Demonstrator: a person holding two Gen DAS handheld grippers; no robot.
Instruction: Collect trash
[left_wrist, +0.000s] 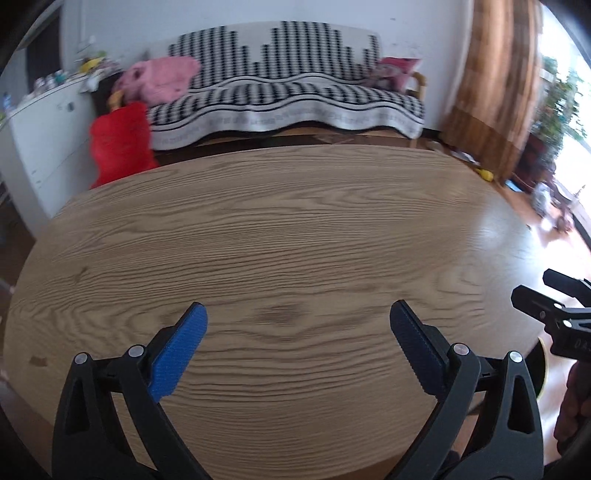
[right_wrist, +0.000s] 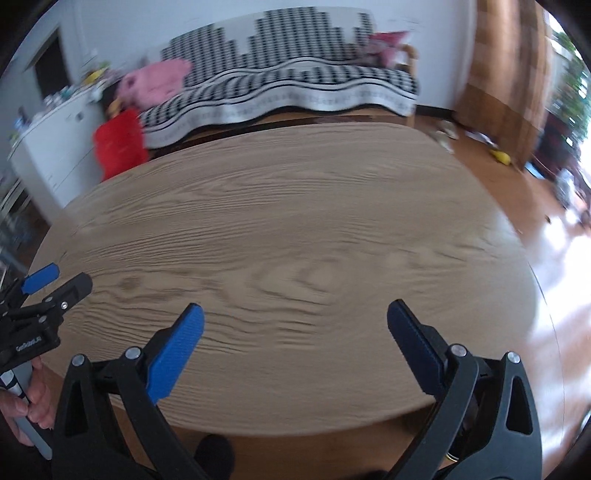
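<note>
Hovering over the desk (left_wrist: 280, 229), I hold both grippers tilted down at the wood, I judge so that each camera sweeps the top for trash. My left gripper (left_wrist: 298, 321) has its jaws wide apart with nothing between them. My right gripper (right_wrist: 295, 323) also has its jaws spread, empty, only wood grain in the gap. Open jaws suit a search: whichever gripper finds a scrap first can drop straight on it.

No trash shows on the desk in either view; the wood looks bare from near edge to far edge. If any is left, my guess is that it lies off the desk. Small blurred bits sit on the floor (left_wrist: 517, 229) at 2 o'clock, among them one yellow thing (left_wrist: 484, 173), but I cannot tell what they are.

The count: two grippers, four blue pads, one desk. Past the far edge at 12 o'clock stands one sofa (left_wrist: 288, 99) under a black-and-white throw, with one pink cushion (left_wrist: 159, 79) at its left end. At 10 o'clock one red bag (left_wrist: 120, 144) stands on the floor beside one white cabinet (left_wrist: 48, 129); whether the bag is meant for the trash I cannot say. In the left view my right gripper pokes in at 3 o'clock, so the two travel side by side, close together.
</note>
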